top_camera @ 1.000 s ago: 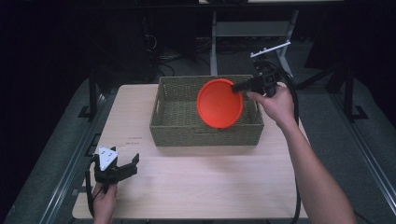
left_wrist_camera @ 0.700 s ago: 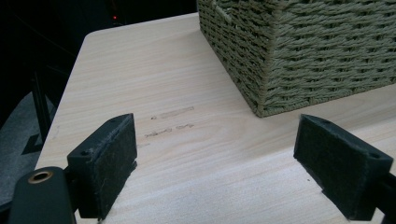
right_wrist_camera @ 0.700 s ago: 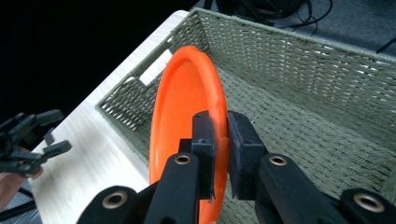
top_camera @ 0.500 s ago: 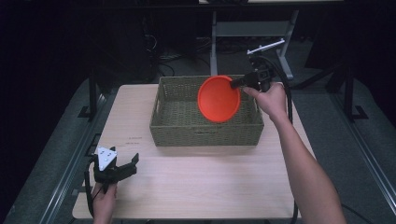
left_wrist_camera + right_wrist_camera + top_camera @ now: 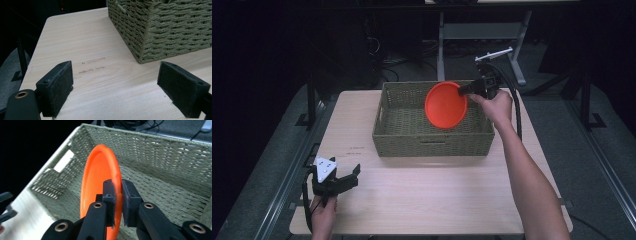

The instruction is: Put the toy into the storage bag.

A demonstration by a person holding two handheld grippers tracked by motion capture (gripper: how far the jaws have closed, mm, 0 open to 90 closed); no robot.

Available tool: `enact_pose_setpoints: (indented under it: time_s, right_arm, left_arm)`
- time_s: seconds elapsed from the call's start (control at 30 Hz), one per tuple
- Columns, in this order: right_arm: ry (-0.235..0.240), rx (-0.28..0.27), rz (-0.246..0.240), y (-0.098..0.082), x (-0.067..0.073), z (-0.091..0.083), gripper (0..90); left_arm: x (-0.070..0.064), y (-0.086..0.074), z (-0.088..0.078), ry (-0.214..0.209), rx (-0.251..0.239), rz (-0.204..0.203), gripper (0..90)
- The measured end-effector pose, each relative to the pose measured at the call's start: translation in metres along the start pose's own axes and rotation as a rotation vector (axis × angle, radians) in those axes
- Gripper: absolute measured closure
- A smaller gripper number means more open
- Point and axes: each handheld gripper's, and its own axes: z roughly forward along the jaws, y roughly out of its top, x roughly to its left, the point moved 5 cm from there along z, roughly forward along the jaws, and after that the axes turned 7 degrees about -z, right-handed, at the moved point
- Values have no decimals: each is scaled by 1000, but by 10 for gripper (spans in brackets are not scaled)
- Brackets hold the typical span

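2 grippers are at work over a light wood table. Right gripper, held in the person's right hand, is clamped on the rim of an orange plate; in the right gripper view its jaws pinch the plate edge from both sides. The plate stands on edge, tilted, above the open interior of a woven basket and toward its right half; whether it touches the basket floor cannot be told. Left gripper sits low at the table's near left corner, held in the left hand, jaws spread wide apart with nothing between them. In the left gripper view the basket corner lies ahead, well apart from the pads.
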Motion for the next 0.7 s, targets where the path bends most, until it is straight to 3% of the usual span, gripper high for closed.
enact_pose_setpoints:
  time_s: [0.4,0.7]
  right_arm:
    - [-24,58,42,-10,-11,31,820]
    - [-63,149,48,-24,-17,56,819]
  left_arm:
    - [1,0,-1,1,0,-8,128]
    - [1,0,-1,2,8,-2,128]
